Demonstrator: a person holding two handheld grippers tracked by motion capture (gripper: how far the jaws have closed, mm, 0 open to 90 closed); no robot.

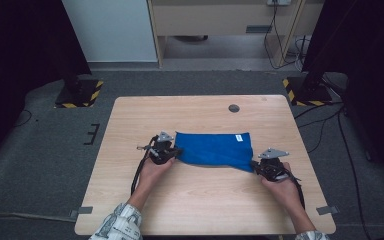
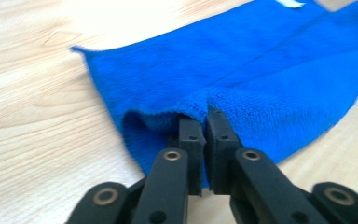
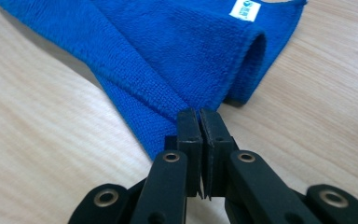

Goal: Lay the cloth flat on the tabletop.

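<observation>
A blue cloth (image 1: 212,149) lies folded on the wooden table (image 1: 205,210), with a small white label (image 1: 238,137) near its far right corner. My left gripper (image 1: 174,152) is at the cloth's left edge, its jaws shut on a pinch of the blue cloth (image 2: 242,88) there. My right gripper (image 1: 255,165) is at the near right corner, shut on the blue cloth (image 3: 168,56), whose white label (image 3: 245,10) lies farther along. The left gripper (image 2: 204,122) and the right gripper (image 3: 199,116) each show both black jaws pressed together on fabric.
A round cable hole (image 1: 234,108) sits in the table near its far edge. Two stand bases with yellow-black tape (image 1: 79,93) (image 1: 307,92) rest on the grey floor beyond the table. Bare wood surrounds the cloth on all sides.
</observation>
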